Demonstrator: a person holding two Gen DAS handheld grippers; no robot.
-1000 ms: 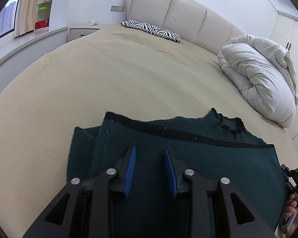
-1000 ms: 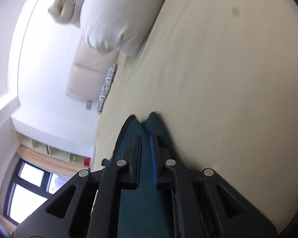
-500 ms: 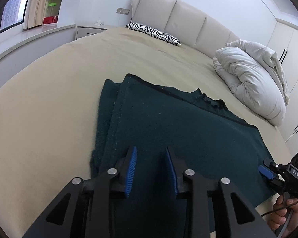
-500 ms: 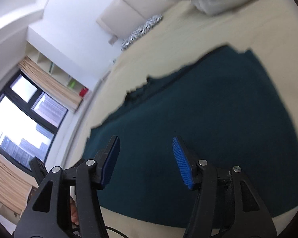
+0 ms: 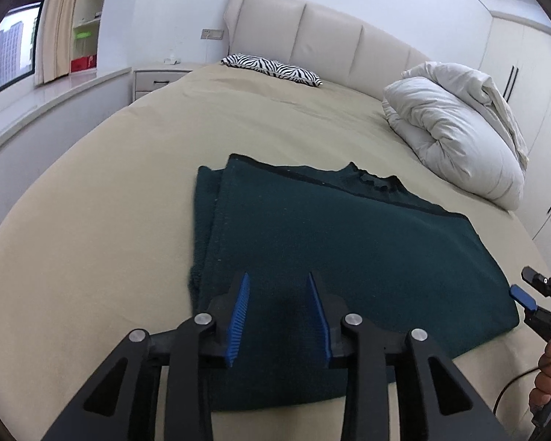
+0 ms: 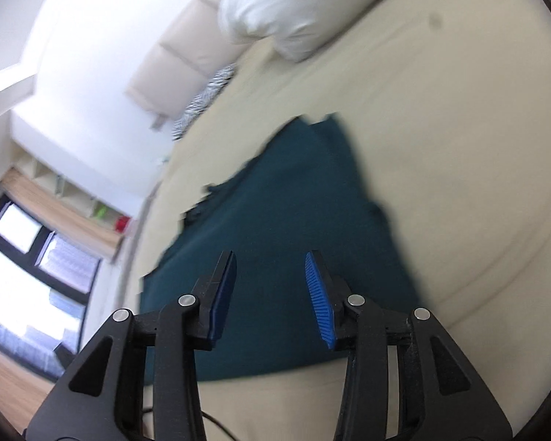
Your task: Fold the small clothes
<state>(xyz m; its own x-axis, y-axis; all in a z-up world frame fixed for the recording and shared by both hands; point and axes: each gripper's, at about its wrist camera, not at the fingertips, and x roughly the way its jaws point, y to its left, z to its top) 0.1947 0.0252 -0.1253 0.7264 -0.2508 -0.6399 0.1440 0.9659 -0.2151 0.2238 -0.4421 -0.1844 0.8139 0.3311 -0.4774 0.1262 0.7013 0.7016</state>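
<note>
On the bed [image 5: 110, 202], both tongs, left [image 5: 278, 312] and right [image 6: 270, 294], hover apart, empty, above the folded green garment [image 5: 349, 257]; left just widened, right just narrowed.

Right wrist view is motion-blurred: sweater [image 6: 275, 242] edges smeared, zebra pillow [image 6: 205, 99] and white duvet [image 6: 275, 11] soft, duvet cut by the top edge. Left wrist view: sweater's near hem hidden behind the left gripper [image 5: 279, 316] fingers [image 5: 238, 312]. Right gripper [image 5: 532, 301] clipped at the right edge, so is the hand [image 5: 549, 375]. Shelf items [image 5: 83, 62] too small to identify.
</note>
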